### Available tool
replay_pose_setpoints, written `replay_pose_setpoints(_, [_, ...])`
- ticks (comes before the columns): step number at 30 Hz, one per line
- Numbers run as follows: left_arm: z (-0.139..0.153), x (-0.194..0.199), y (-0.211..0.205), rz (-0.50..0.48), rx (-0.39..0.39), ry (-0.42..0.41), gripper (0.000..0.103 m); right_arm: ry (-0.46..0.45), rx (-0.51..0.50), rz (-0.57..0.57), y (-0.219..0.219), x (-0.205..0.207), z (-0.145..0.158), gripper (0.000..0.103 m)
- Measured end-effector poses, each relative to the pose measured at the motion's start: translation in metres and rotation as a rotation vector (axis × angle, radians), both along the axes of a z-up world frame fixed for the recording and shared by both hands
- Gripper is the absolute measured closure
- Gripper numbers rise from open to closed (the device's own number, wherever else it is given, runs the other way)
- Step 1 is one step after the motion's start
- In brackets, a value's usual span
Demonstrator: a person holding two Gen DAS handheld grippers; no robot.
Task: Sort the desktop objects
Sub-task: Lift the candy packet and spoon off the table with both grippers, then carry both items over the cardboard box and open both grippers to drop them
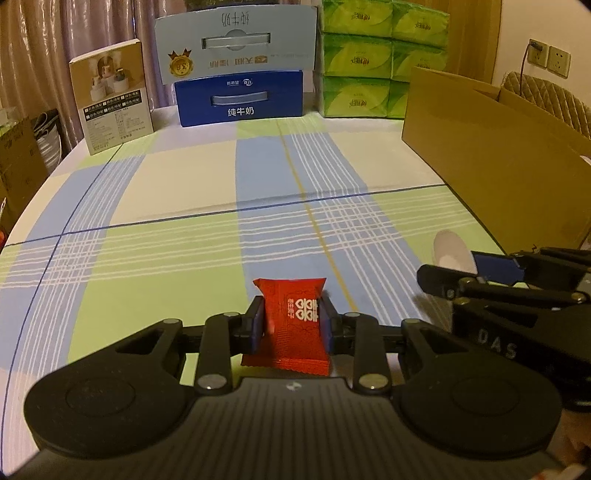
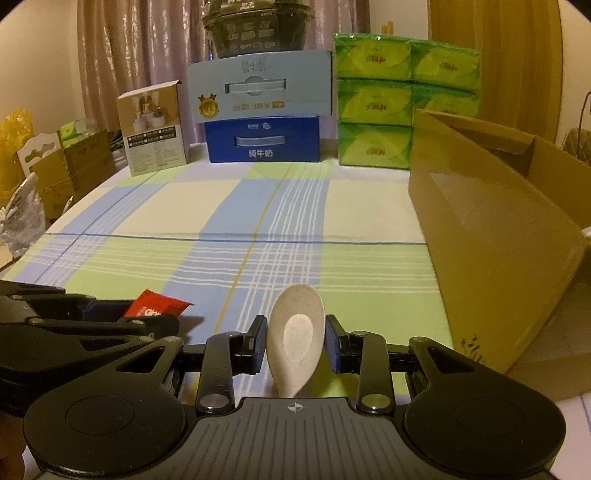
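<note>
The left gripper [image 1: 294, 325] sits closest to its camera, its jaws pinching a red packet [image 1: 291, 325] that stands upright between the blue pads, white double characters printed on its face. The packet is held low over the table [image 1: 147, 206], which is covered by a checked cloth in green, blue and cream.

The right gripper [image 2: 295, 347] has its jaws pressed against the sides of a pale speckled spoon [image 2: 293, 339], bowl pointing up and away from the camera, handle running down toward the gripper body. The two grippers are close beside each other; each shows at the edge of the other's view, and the red packet peeks out at the left of the right wrist view.

An open cardboard box [image 2: 491, 236] stands on the right side of the table. Along the far edge are a small upright product box [image 1: 112, 96], two stacked milk cartons [image 1: 238, 66], the lower one dark blue, and a stack of green tissue packs [image 1: 373, 62]. A dark bowl [image 2: 258, 26] rests on the upper carton.
</note>
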State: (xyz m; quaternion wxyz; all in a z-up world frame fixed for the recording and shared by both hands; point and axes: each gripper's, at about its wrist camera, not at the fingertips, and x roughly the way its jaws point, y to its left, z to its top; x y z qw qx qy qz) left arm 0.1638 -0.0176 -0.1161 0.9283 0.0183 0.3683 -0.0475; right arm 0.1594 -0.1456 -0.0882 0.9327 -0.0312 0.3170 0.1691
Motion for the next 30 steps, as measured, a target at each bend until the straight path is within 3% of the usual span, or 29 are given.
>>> replay_pose_setpoints(10, [0.022, -0.018, -0.006, 0.016, -0.043, 0.018, 0.078, -0.007, 0.021, -0.031, -0.018, -0.021, 0.028, 0.073])
replay_pose_setpoints(30, [0.093, -0.076, -0.025, 0.032, -0.076, -0.044, 0.078, -0.074, 0.115, -0.084, -0.049, -0.071, 0.103, 0.073])
